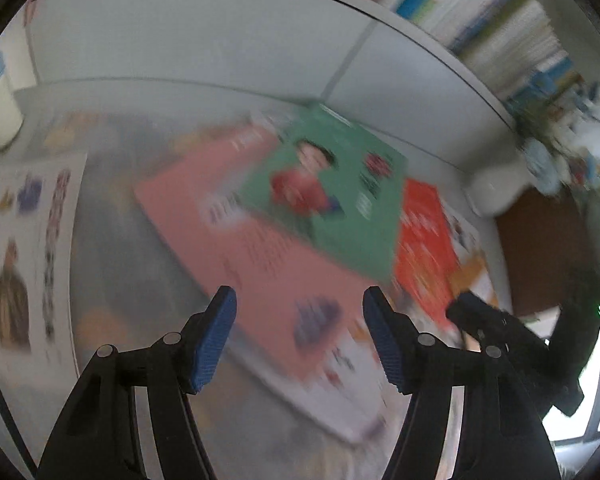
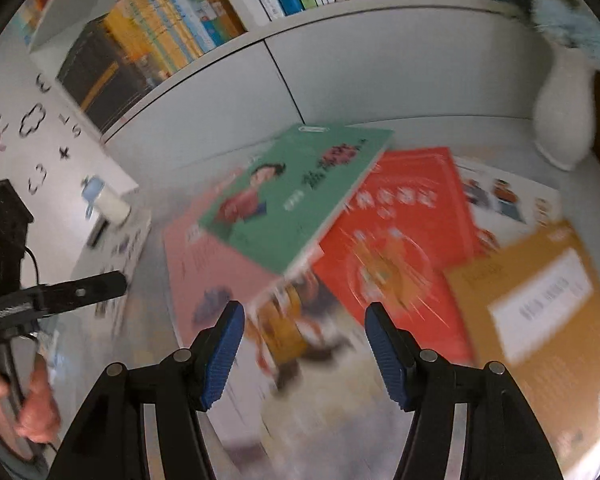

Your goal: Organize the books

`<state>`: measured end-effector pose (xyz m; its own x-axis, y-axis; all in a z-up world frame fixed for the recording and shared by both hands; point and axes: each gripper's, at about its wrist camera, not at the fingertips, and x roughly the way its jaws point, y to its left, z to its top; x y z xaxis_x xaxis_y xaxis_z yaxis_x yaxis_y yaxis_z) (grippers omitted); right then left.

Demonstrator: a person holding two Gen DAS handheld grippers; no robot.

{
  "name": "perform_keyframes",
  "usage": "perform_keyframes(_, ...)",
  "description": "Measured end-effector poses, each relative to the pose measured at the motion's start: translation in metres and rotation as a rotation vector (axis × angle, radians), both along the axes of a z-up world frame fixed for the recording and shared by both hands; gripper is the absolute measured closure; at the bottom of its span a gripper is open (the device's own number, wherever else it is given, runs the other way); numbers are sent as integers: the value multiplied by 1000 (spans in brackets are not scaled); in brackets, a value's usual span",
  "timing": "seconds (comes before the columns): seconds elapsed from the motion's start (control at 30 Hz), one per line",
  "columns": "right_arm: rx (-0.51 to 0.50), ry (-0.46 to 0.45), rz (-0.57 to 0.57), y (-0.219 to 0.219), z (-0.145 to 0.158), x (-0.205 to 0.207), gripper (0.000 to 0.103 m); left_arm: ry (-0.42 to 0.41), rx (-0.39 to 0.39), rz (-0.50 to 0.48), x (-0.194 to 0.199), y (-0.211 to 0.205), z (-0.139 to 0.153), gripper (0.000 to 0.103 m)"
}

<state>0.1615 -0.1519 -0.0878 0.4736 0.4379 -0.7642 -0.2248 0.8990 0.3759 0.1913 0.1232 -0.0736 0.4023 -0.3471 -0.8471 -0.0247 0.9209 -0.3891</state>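
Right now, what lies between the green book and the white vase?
The red book fills most of that stretch, the green book overlapping its left edge; bare desk before the vase. Right wrist view.

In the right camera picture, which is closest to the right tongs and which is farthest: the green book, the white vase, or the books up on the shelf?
From the right tongs:
1. Green book: just ahead, lying on top of the pile.
2. White vase: far right, standing at the back of the desk.
3. Shelf books: up at the top left, above the desk's back panel.
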Motion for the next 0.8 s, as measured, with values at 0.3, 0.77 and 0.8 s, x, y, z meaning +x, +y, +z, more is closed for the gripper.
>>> perform_keyframes(0.3,-108,0,-60,38,-32,86,46,12,17,62,99,11,-56,55)
perform_keyframes(0.77,-40,49,-34,-6,-38,79,54,58,-91,-190,7,-40,-56,72)
perform_keyframes(0.8,-46,56,-23,-11,-37,68,54,67,-98,-199,-10,-43,-55,72)
